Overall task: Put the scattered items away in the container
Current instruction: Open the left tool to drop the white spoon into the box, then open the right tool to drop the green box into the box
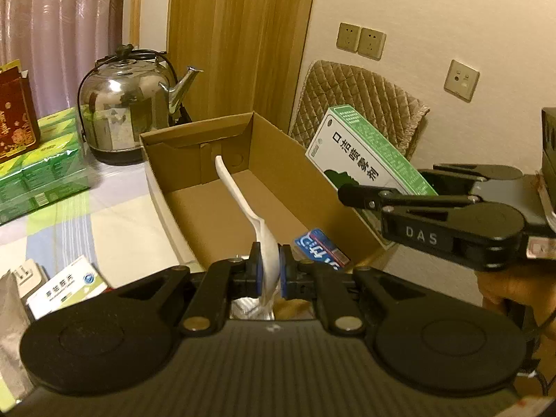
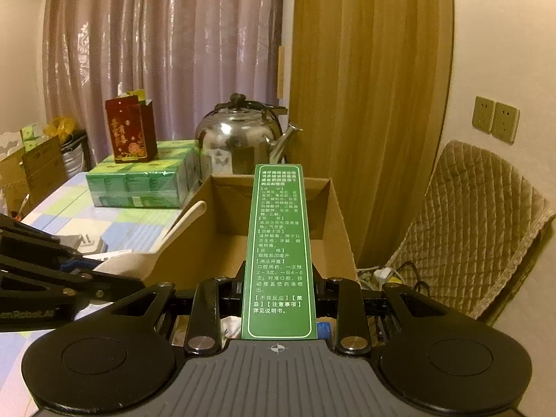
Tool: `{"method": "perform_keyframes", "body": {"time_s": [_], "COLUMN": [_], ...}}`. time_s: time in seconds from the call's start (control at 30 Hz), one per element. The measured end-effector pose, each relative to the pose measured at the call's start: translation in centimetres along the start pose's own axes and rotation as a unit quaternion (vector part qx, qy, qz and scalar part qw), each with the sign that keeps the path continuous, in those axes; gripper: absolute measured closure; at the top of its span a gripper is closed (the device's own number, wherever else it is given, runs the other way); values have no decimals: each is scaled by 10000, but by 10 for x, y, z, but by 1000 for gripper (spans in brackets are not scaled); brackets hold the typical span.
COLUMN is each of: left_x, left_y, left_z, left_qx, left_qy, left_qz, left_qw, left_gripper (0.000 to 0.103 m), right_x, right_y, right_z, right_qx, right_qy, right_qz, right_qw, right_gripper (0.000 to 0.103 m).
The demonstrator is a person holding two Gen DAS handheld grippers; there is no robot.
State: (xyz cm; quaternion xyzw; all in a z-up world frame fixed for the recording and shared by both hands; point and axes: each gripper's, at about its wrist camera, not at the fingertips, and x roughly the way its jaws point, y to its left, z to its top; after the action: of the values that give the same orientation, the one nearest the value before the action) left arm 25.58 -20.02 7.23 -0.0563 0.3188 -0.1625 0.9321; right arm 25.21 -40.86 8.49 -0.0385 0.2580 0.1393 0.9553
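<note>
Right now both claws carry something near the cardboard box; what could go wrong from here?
1. The left claw grips the white spoon by its bowl only; the long handle could swing or slip.
2. The right claw holds the green box close to that spoon, so they might collide above the cardboard box.

Spoon point(image 1: 243, 201) white; cardboard box point(image 1: 278, 160) brown; spray carton point(image 1: 368, 153) green-white; kettle point(image 1: 128, 111) silver; tablecloth point(image 1: 114, 208) checked blue, green, cream; chair cushion point(image 2: 479, 215) tan, quilted.
</note>
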Motion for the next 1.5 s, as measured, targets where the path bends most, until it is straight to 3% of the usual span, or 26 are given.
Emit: {"method": "perform_keyframes", "body": {"time_s": [0.2, 0.23, 0.27, 0.63, 0.97, 1.5], "left_x": [30, 34, 37, 29, 17, 16], "left_y": [0, -1, -2, 10, 16, 22], "left_z": [5, 4, 2, -16, -13, -10], "left_qx": [111, 186, 253, 8, -125, -247], "left_qy": [55, 71, 72, 125, 41, -13], "left_qz": [75, 192, 255, 247, 250, 266], "left_qw": [9999, 9996, 9993, 9996, 9996, 9993], "left_gripper": [95, 83, 77, 78, 77, 64], "right_x": [17, 18, 20, 27, 32, 58], "right_y": [-10, -11, -13, -16, -7, -4], "right_z": [-3, -4, -6, -13, -11, -7], "right_qx": [88, 93, 98, 131, 92, 149], "right_qy": [79, 90, 104, 192, 214, 382], "right_qz": [-8, -10, -12, -7, 63, 131], "right_qw": [9999, 9999, 9999, 9997, 9997, 9991], "right_gripper": [76, 76, 76, 76, 76, 76]}}
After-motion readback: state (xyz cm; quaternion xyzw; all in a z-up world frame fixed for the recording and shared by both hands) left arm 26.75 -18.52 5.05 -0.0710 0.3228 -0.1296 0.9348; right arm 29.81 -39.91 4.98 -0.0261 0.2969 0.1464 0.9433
